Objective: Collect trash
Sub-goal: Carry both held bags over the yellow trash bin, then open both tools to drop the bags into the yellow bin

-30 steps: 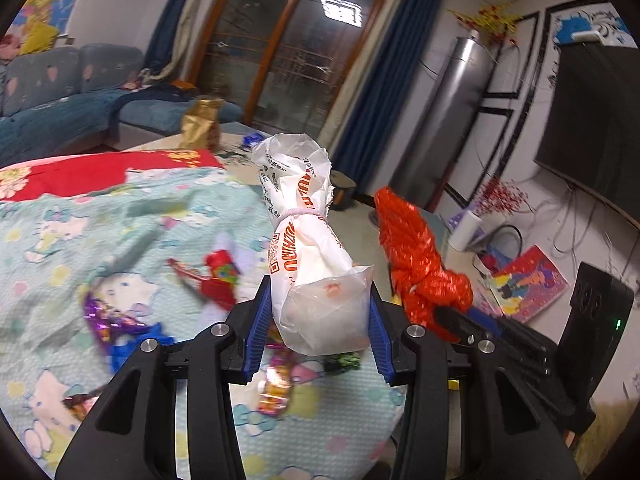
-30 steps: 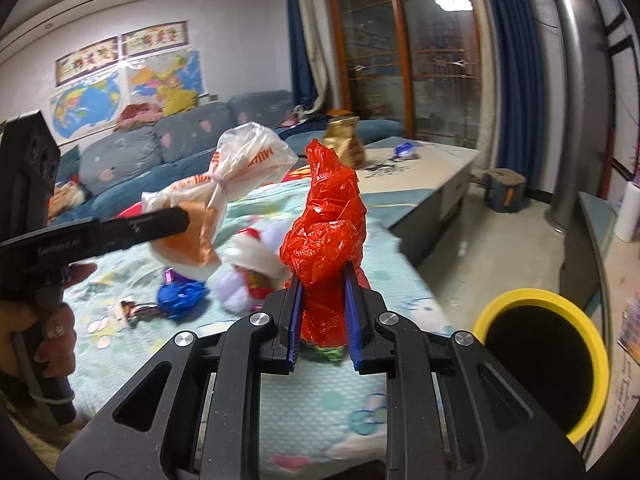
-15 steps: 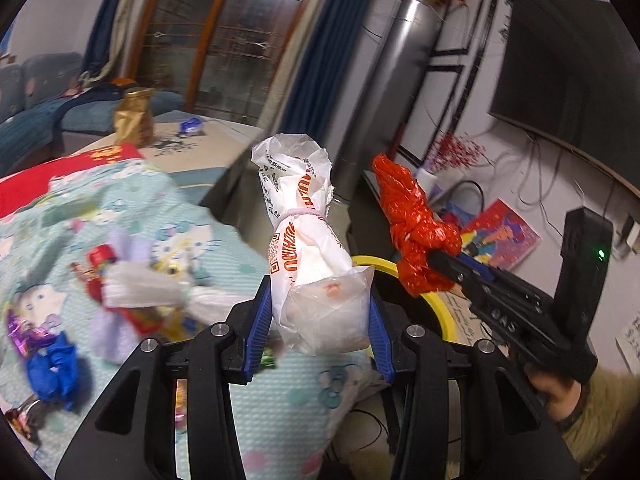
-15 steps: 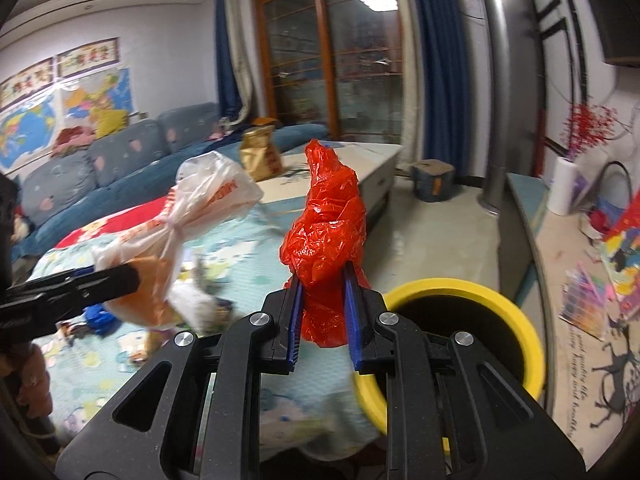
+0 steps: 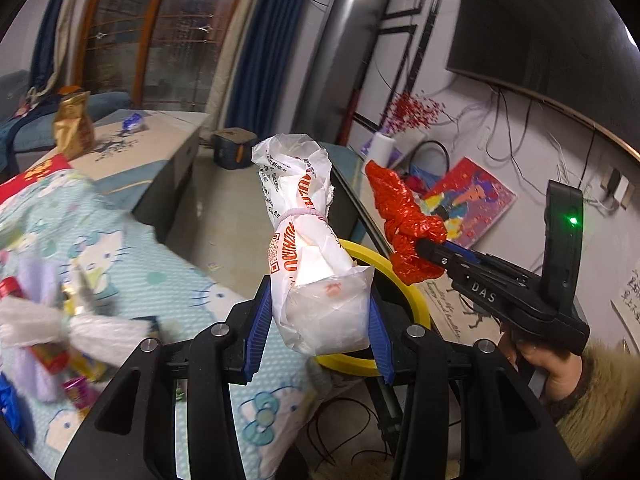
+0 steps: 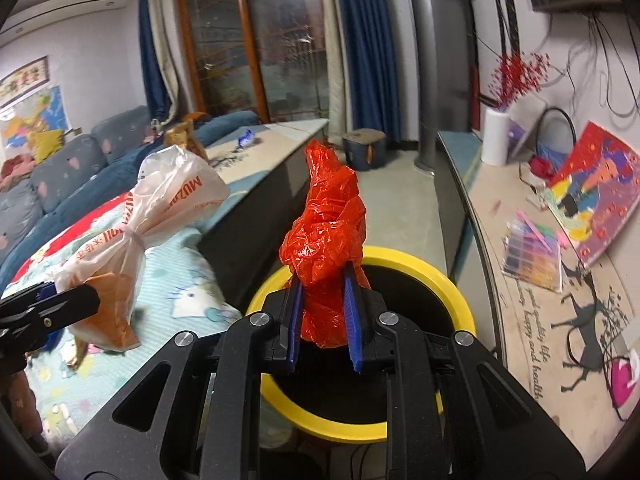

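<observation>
My left gripper [image 5: 318,334] is shut on a tied white plastic bag [image 5: 308,248] with orange print, held upright above the table's edge. That bag also shows at the left of the right wrist view [image 6: 136,236]. My right gripper [image 6: 324,320] is shut on a crumpled red plastic bag [image 6: 328,240], held right over the mouth of the yellow-rimmed black bin [image 6: 452,284]. In the left wrist view the red bag [image 5: 404,224] hangs above the bin's yellow rim [image 5: 416,292].
The table under a Hello Kitty cloth [image 5: 168,280] carries several wrappers and a white fluffy piece [image 5: 60,324]. A low cabinet [image 6: 532,308] with papers and a painting runs on the right. A gold bag [image 5: 74,128] stands on a far table.
Both grippers swung right, away from the table toward the bin. The red bag now sits over the bin's mouth, and the white bag is near its rim. Both grips are unchanged.
</observation>
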The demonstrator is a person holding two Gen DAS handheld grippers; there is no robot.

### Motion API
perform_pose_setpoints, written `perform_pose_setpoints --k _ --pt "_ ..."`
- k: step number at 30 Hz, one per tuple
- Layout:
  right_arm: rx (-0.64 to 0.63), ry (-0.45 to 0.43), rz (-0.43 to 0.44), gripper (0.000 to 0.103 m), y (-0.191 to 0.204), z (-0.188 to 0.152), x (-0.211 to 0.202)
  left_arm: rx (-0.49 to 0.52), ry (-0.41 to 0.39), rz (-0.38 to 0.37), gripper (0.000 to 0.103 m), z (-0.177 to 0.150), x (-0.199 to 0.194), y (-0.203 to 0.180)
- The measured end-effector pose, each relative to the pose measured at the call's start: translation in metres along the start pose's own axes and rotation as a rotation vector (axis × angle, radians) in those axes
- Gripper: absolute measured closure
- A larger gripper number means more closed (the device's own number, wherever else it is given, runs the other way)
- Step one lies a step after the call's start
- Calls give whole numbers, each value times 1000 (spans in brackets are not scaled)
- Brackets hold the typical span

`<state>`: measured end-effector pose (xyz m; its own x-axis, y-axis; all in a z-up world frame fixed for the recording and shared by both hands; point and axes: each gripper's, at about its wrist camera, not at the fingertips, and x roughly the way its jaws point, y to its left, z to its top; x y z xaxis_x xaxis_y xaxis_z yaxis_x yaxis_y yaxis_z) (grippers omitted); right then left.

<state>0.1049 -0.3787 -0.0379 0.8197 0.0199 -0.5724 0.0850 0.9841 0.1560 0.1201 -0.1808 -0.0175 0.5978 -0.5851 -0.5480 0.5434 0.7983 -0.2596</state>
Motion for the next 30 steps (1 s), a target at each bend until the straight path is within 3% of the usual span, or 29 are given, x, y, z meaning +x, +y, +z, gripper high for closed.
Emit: perform_pose_setpoints --k 12,14,17,18,19,22,30 --pt "66 102 -25 89 -35 -14 22 40 108 -75 61 -6 65 -21" --pt "79 121 -40 83 -42 -17 27 46 122 -88 59 -7 76 -23" --pt "103 144 -64 65 -48 -21 32 45 154 -103 44 -12 95 -22" --pt "110 144 -67 64 -50 -22 31 44 158 -94 35 -14 100 -20" --pt "114 141 -69 64 -51 -22 31 40 154 -81 25 -15 100 -19" --pt "111 114 -74 58 -48 -19 26 20 113 -81 15 -14 88 -15" --pt "20 24 51 53 0 -7 5 4 -40 67 9 -10 24 1"
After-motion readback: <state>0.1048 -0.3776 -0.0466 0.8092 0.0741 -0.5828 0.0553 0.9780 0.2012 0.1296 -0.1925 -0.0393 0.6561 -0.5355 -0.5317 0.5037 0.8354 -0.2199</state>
